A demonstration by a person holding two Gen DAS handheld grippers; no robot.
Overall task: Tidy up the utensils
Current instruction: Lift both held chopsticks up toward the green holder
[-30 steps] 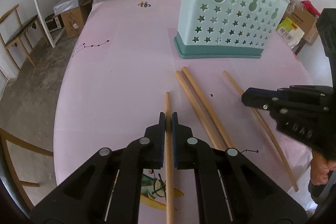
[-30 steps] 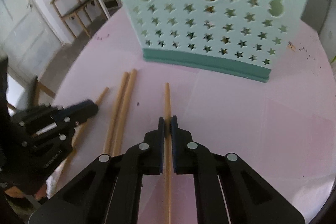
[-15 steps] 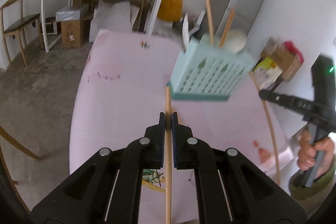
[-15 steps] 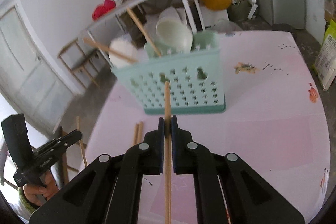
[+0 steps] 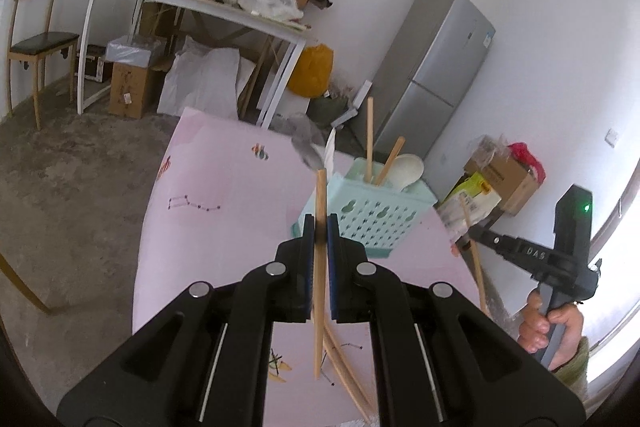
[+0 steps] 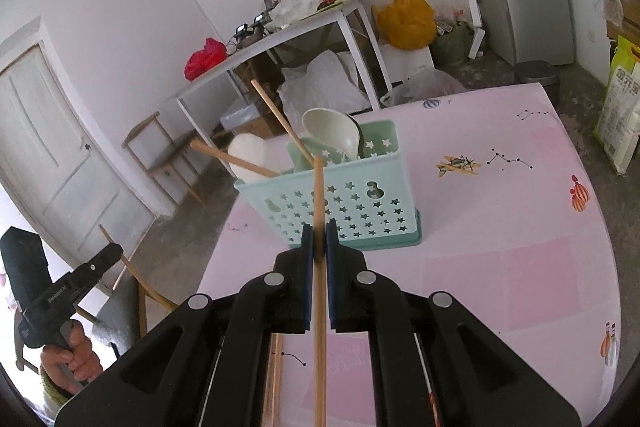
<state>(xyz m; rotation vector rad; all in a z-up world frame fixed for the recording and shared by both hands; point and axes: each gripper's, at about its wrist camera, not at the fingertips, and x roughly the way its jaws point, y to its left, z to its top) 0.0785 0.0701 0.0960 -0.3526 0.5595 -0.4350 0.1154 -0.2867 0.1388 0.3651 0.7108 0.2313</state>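
My left gripper is shut on a wooden chopstick, held in the air above the pink table. The mint star-pierced utensil basket stands ahead and slightly right of it. It holds two chopsticks and white spoons. My right gripper is shut on a second chopstick, raised in front of the basket. Each gripper shows in the other's view, with its chopstick clamped: the right gripper, the left gripper. Two loose chopsticks lie on the table below.
A grey fridge and cardboard boxes stand beyond the table's right side. A cluttered white side table and a wooden chair are at the back left. A person's hand grips the right gripper's handle.
Both grippers have lifted their chopsticks off the table and risen well above it. The basket now looks smaller and lower in both views, with its top open to sight.
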